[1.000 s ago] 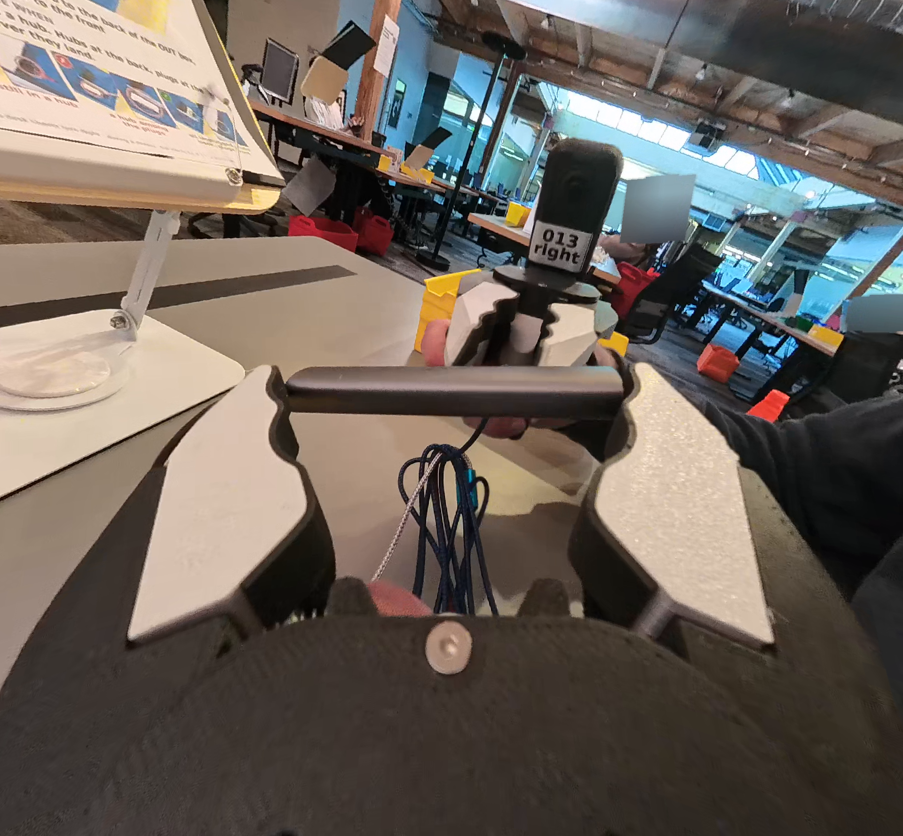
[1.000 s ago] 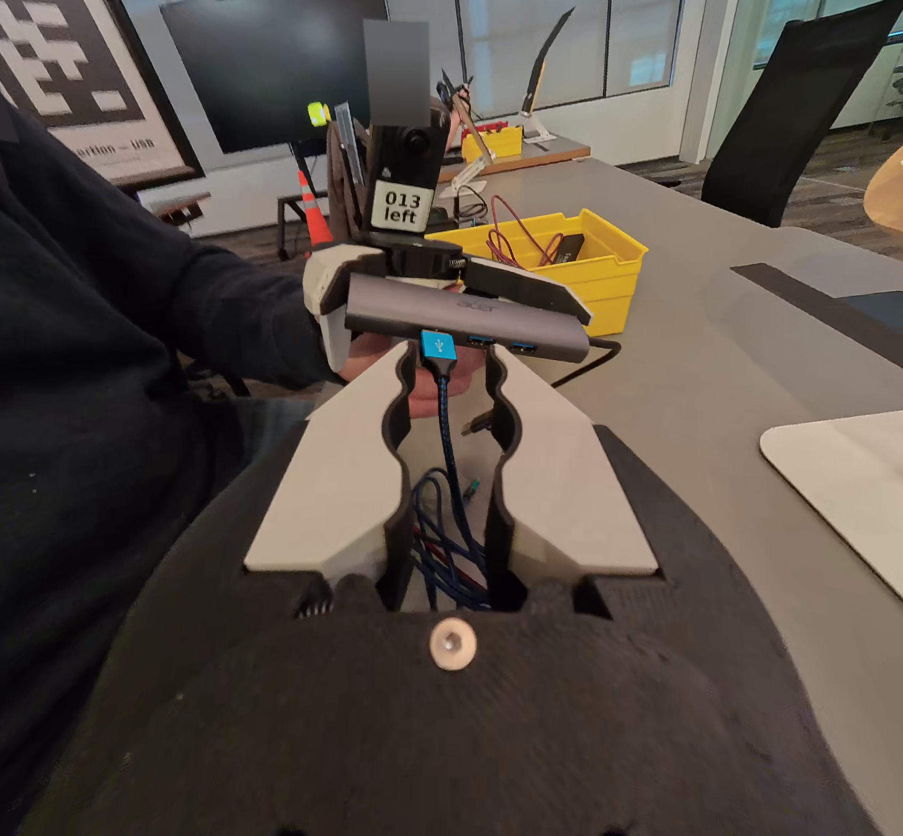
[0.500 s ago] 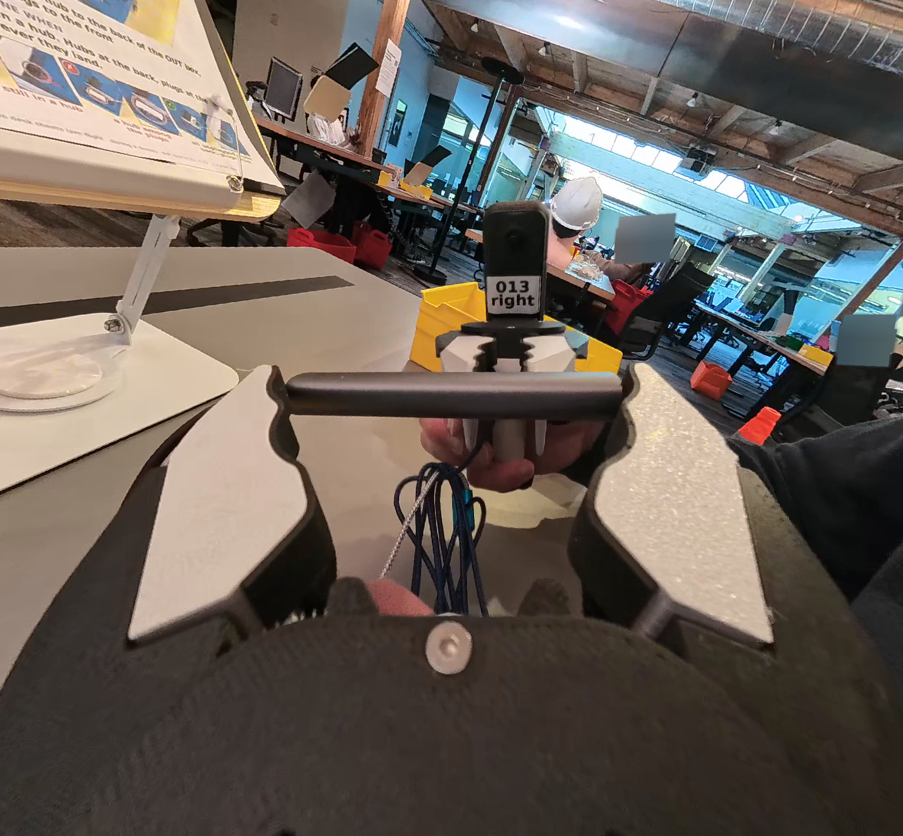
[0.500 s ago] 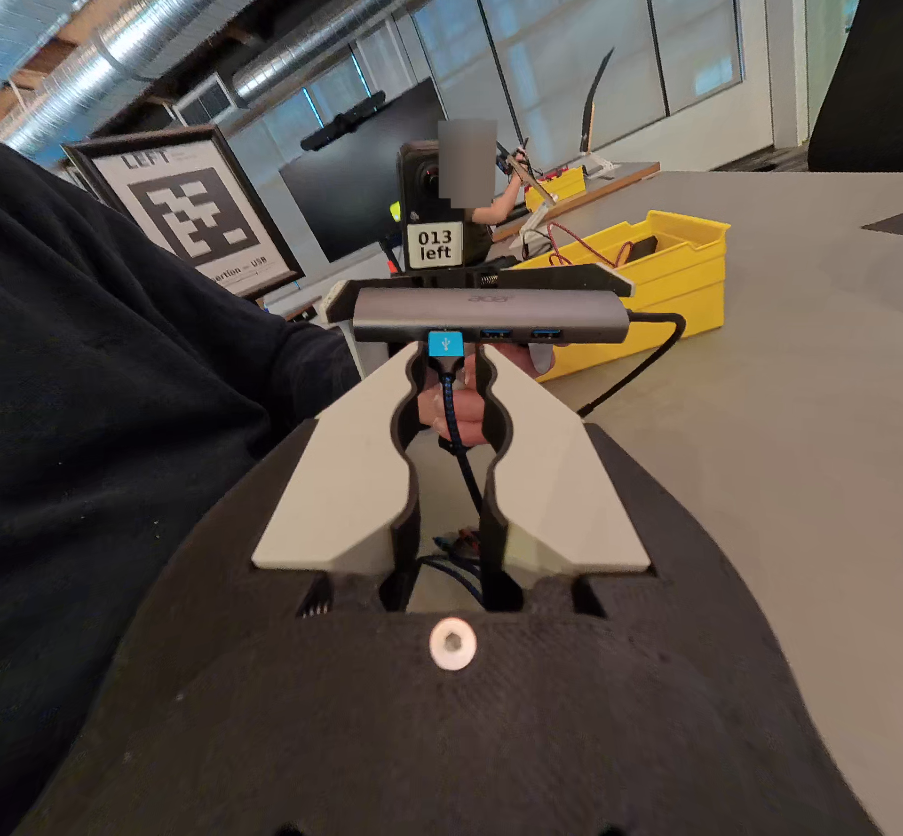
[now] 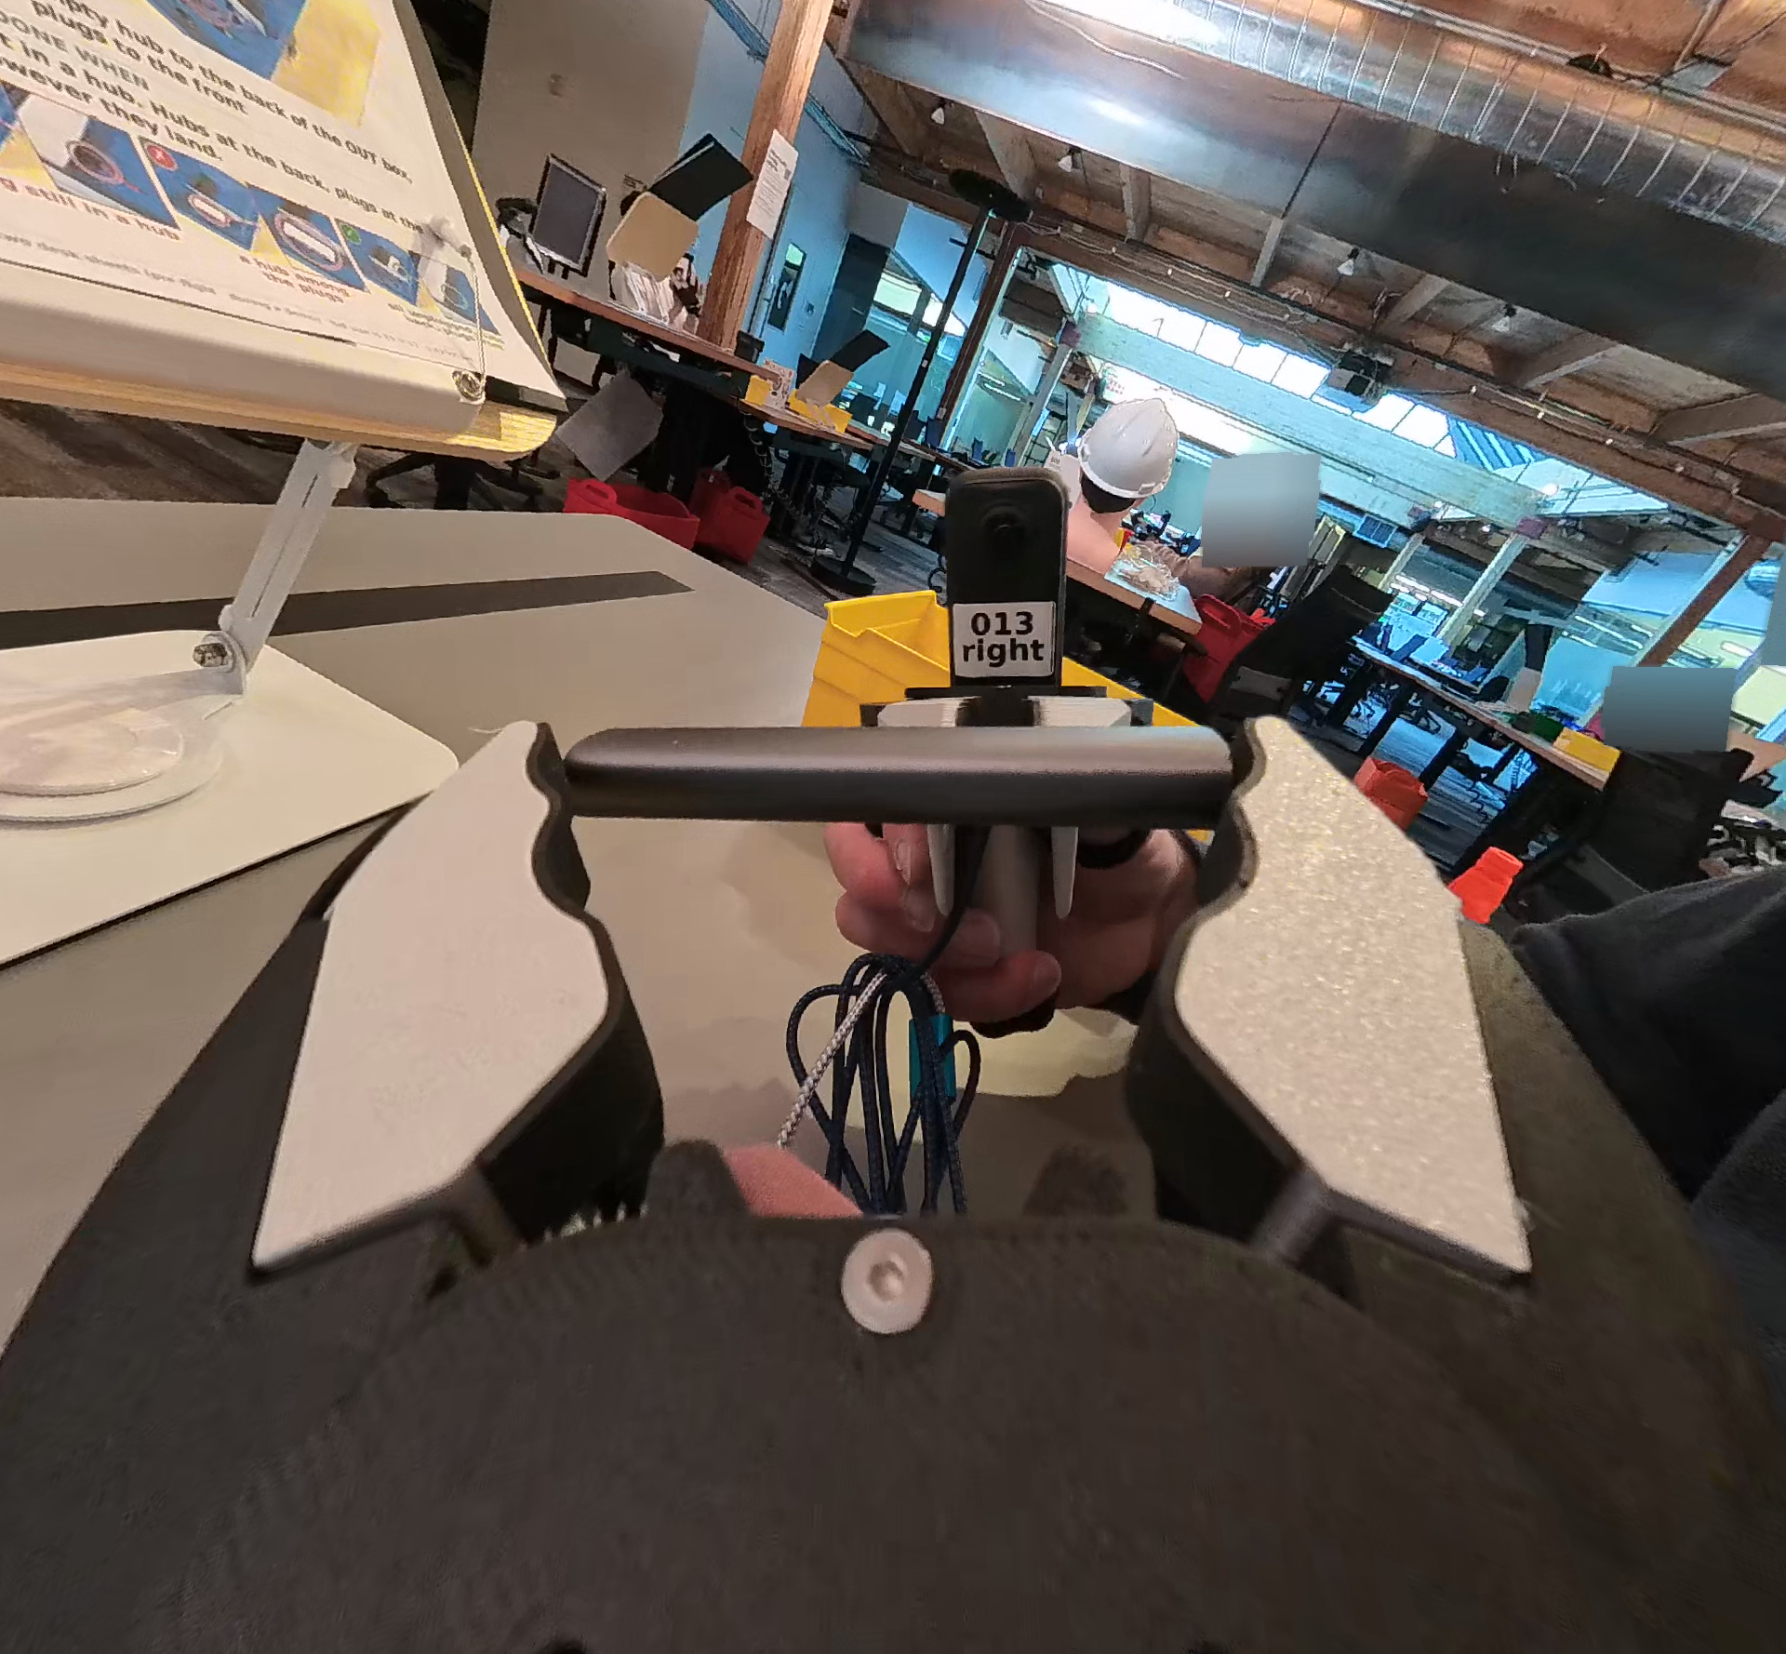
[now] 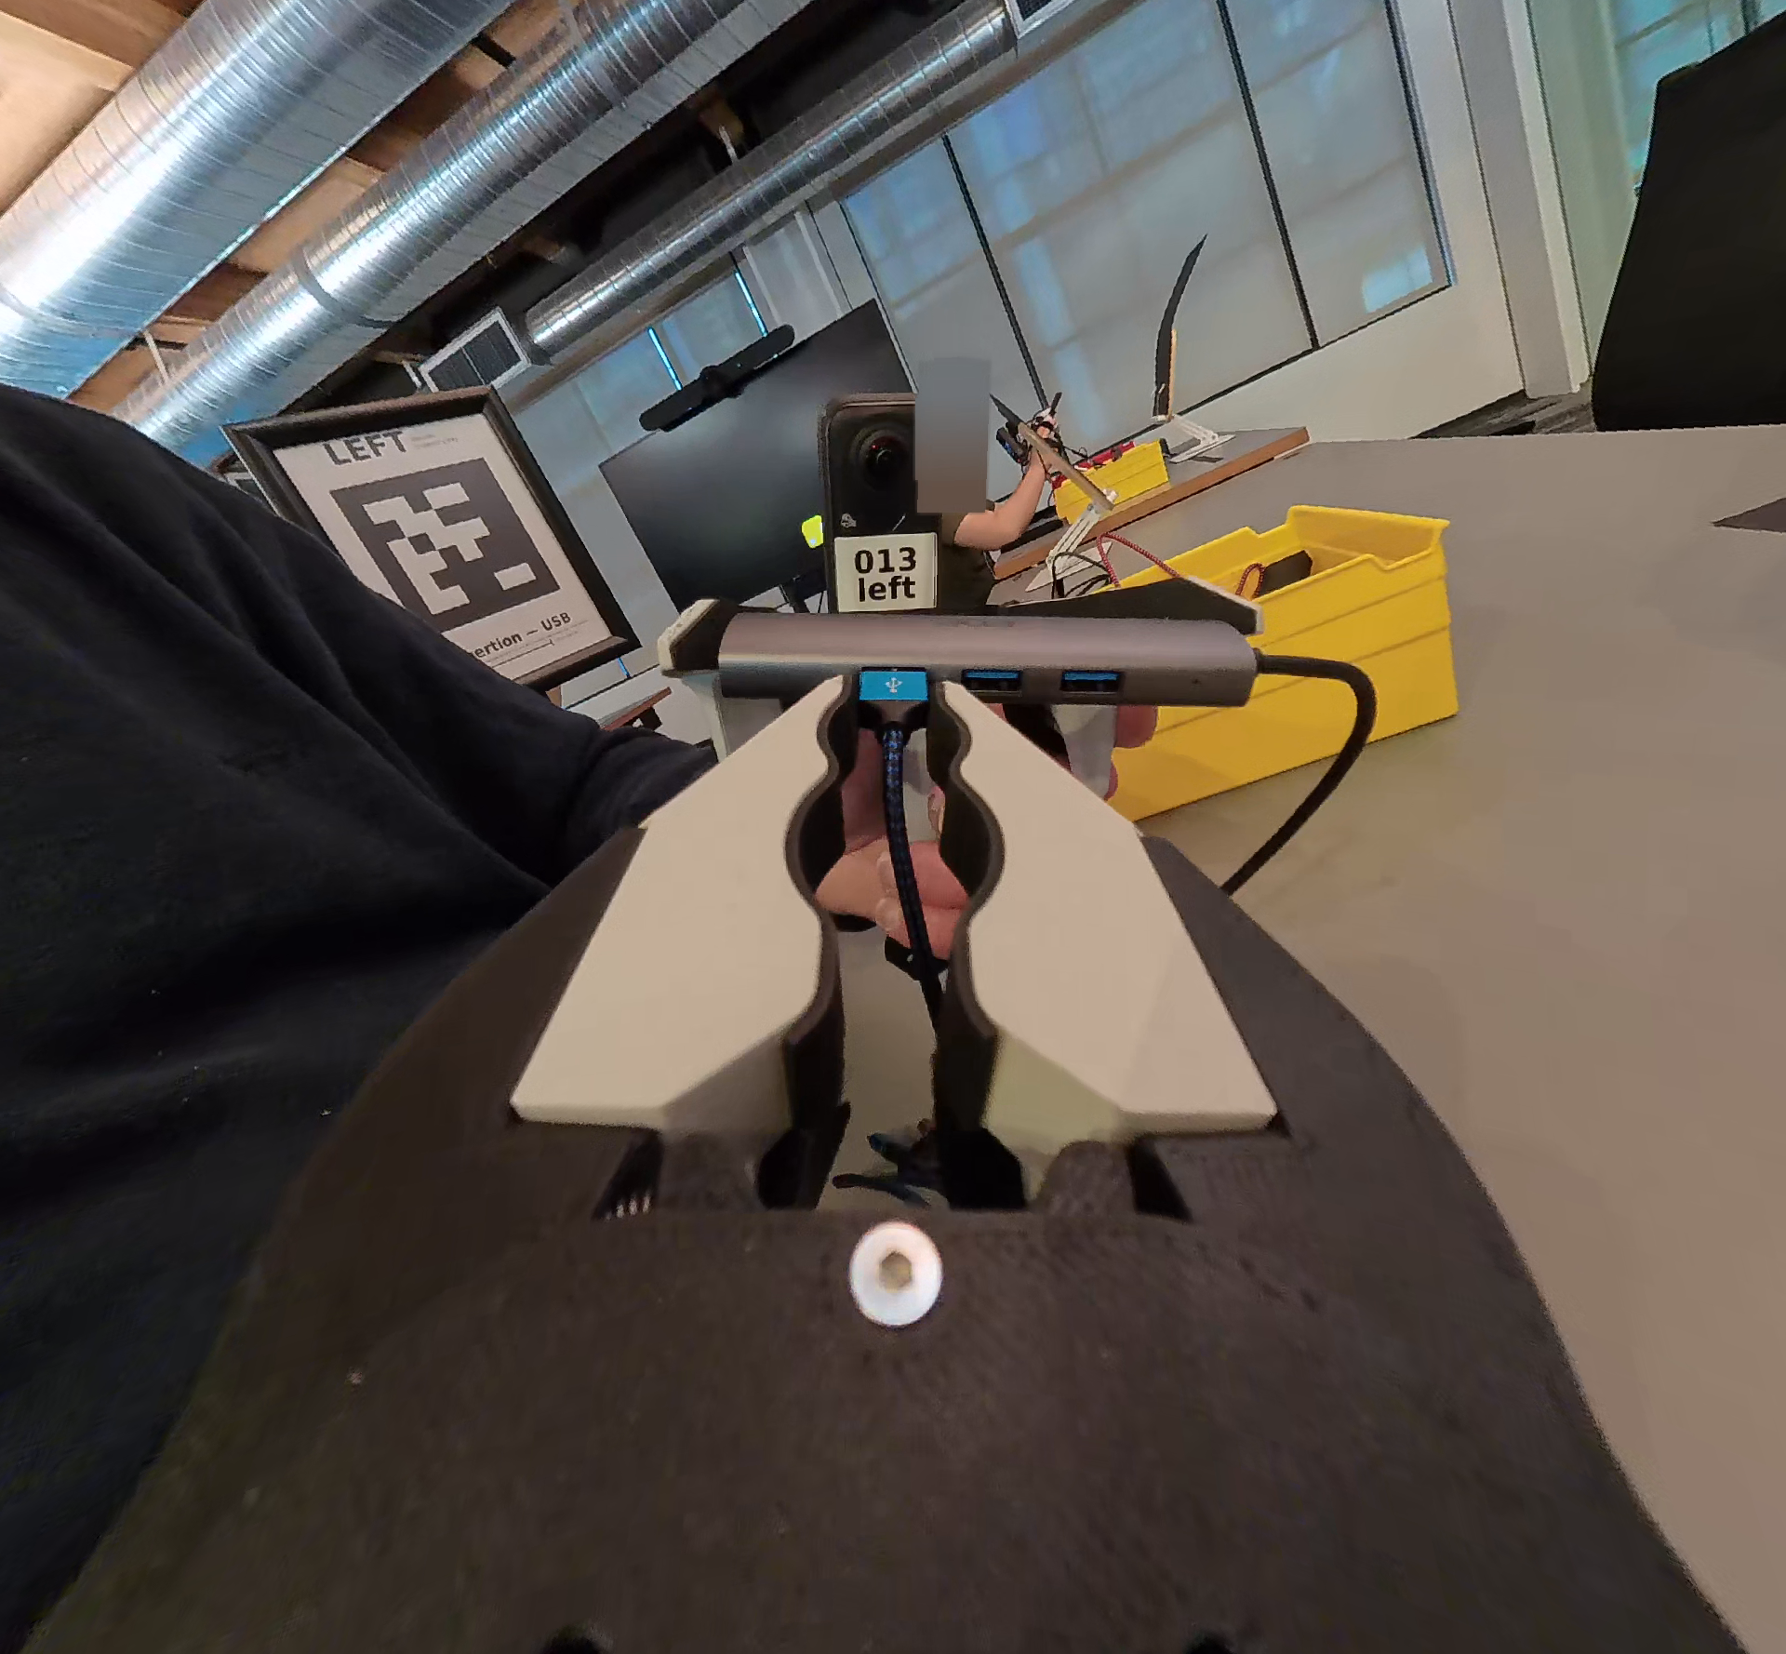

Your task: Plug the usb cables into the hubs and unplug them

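My left gripper [image 5: 899, 769] is shut on a dark grey USB hub [image 5: 773, 774], held lengthwise by its two ends above the table. In the right wrist view the hub [image 6: 1111, 646] shows three ports facing me. My right gripper [image 6: 894, 723] is shut on a blue USB plug [image 6: 894, 687] that sits in the leftmost port. Its braided dark blue cable [image 6: 904, 844] runs back between my fingers. The right gripper [image 5: 1000, 868] shows behind the hub in the left wrist view, with a cable bundle [image 5: 889, 1095] hanging below. The hub's own black cable [image 6: 1339, 757] droops to the table.
A yellow bin [image 6: 1334, 641] with cables stands on the grey table [image 6: 1546, 931] behind the hub. Another yellow bin [image 5: 870, 651] is behind the right gripper. A sheet stand [image 5: 213, 158] on a white base [image 5: 242, 796] is at the left. A dark sleeve [image 6: 242, 786] is beside me. The tips of both grippers are at nearly the same place.
Both grippers have tilted upward with the hub and plug between them, and the right gripper now sits level behind the hub. Both grips are unchanged.
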Demonstrator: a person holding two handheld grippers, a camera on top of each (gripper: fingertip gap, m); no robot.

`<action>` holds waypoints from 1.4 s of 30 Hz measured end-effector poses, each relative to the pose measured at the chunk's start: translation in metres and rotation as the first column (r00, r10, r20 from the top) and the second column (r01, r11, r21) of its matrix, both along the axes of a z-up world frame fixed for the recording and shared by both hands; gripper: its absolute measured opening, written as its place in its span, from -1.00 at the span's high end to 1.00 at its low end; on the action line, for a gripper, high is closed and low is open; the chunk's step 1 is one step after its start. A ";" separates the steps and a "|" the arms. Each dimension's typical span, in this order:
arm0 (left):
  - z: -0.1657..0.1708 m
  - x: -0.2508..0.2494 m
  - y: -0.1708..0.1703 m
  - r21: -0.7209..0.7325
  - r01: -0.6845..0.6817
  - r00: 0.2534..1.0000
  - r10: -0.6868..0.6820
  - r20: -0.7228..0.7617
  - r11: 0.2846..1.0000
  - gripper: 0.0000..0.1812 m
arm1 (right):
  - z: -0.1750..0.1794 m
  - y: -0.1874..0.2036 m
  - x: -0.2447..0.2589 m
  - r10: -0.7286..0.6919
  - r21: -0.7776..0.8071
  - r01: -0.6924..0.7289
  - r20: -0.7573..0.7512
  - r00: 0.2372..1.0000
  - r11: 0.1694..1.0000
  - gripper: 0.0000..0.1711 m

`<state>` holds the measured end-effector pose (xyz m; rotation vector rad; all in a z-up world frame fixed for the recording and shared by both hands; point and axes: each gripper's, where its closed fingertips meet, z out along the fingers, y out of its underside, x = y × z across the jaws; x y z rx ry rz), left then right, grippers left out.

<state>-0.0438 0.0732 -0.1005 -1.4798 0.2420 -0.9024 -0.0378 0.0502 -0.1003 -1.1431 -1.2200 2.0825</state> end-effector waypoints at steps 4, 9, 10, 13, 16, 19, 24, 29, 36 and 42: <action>-0.005 0.004 -0.002 -0.014 0.024 0.999 -0.024 -0.047 1.000 -0.37 | -0.003 -0.002 0.003 0.023 0.051 -0.024 0.023 0.999 0.998 0.87; -0.006 0.007 -0.003 -0.023 0.042 0.995 -0.044 -0.089 0.999 -0.37 | -0.003 -0.003 0.005 0.036 0.110 -0.041 0.043 0.998 0.993 0.87; -0.006 0.007 -0.003 -0.031 0.052 0.995 -0.054 -0.086 0.998 -0.38 | -0.003 -0.003 0.006 0.039 0.116 -0.044 0.043 0.998 0.992 0.87; -0.005 0.005 -0.004 -0.045 0.059 0.995 -0.063 -0.074 0.997 -0.45 | -0.004 -0.004 0.008 0.054 0.126 -0.058 0.042 0.998 0.990 0.87; -0.009 0.007 -0.004 -0.067 0.083 0.993 -0.088 -0.081 0.994 -0.49 | -0.005 -0.005 0.009 0.065 0.130 -0.070 0.043 0.997 0.989 0.87; -0.008 0.011 -0.007 -0.063 0.105 0.990 -0.110 -0.089 0.993 -0.41 | -0.006 -0.006 0.010 0.075 0.123 -0.080 0.045 0.996 0.989 0.87; -0.011 0.011 -0.007 -0.072 0.106 0.990 -0.112 -0.085 0.992 -0.40 | -0.007 -0.005 0.010 0.074 0.121 -0.080 0.049 0.996 0.989 0.87; -0.013 0.011 -0.005 -0.090 0.102 0.989 -0.111 -0.098 0.991 -0.48 | -0.007 -0.006 0.010 0.077 0.120 -0.081 0.040 0.996 0.989 0.87; -0.018 0.016 -0.008 -0.114 0.126 0.983 -0.140 -0.122 0.985 -0.43 | -0.008 -0.007 0.011 0.080 0.124 -0.084 0.043 0.996 0.989 0.87; -0.019 0.016 -0.008 -0.116 0.123 0.984 -0.136 -0.115 0.986 -0.42 | -0.009 -0.006 0.011 0.071 0.121 -0.076 0.039 0.997 0.990 0.87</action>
